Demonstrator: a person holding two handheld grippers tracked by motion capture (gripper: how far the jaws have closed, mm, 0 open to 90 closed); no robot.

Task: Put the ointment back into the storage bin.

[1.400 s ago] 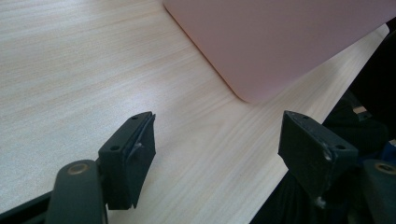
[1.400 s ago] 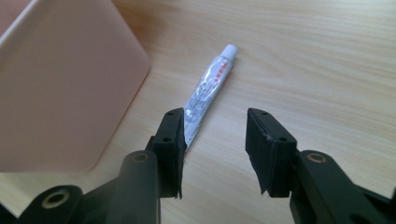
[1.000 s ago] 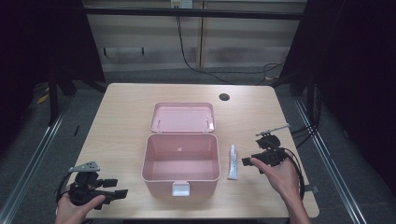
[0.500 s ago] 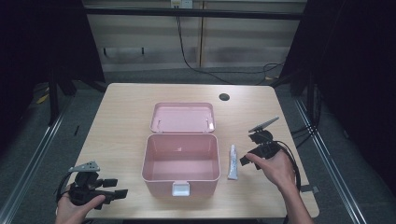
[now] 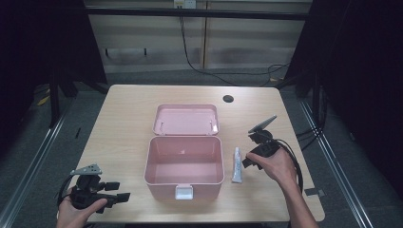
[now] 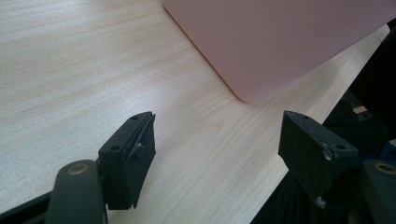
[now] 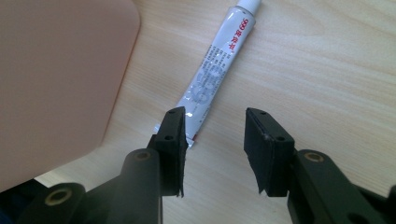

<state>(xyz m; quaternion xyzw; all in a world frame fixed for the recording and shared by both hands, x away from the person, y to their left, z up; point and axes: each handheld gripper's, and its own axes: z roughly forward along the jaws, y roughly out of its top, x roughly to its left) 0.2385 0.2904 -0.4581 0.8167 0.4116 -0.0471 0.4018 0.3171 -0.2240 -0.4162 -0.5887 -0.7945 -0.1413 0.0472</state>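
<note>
- The right gripper (image 5: 248, 163) sits at the right side of the table, just right of a small white ointment tube (image 5: 236, 165). Its jaws have just been closing, yet they stand apart with only bare wood between them; in the right gripper view (image 7: 212, 149) the crimped near end of the tube (image 7: 215, 70) lies just beyond one jaw, and whether that jaw touches it I cannot tell.
- The right hand (image 5: 275, 166) wraps the gripper from the near side, forearm slanting in from the near right corner, the grey plate tilted up at the far end.
- The left gripper (image 5: 121, 195) rests low at the near left corner, jaws spread wide and pinching nothing; the left gripper view (image 6: 217, 144) shows plain tabletop between them.
- The left hand (image 5: 78, 209) grips it from below, jaws pointing right toward the box.
- The tube lies flat, cap toward the far side, just right of the open pink plastic box (image 5: 184, 161), which stands mid-table with its lid (image 5: 186, 119) laid back on the far side.
- The wooden table (image 5: 128, 118) has a dark round hole (image 5: 228, 99) near its far right.
</note>
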